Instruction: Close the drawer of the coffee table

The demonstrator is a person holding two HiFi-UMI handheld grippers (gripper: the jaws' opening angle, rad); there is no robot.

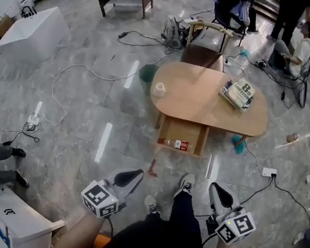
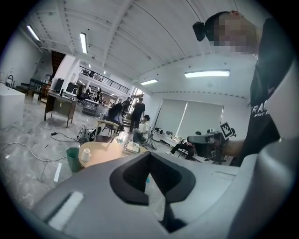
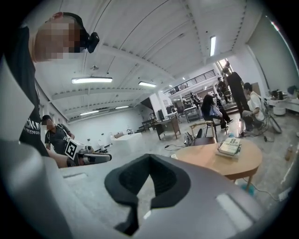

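Left hand-held gripper [image 1: 130,177] and right hand-held gripper [image 1: 217,193], nearest the viewer: both have their jaws fully together with nothing between them, well apart from the furniture. Beyond them, the drawer [image 1: 183,132] stands pulled out from under the oval worktop [image 1: 199,107], toward the person. It is judged a stiff, light wooden box on runners, best pushed flat on its front panel with no grip needed. Inside lies what appears to be a small red-and-white packet [image 1: 177,144]. On top are a white cup [image 1: 159,89] and books [image 1: 238,93].
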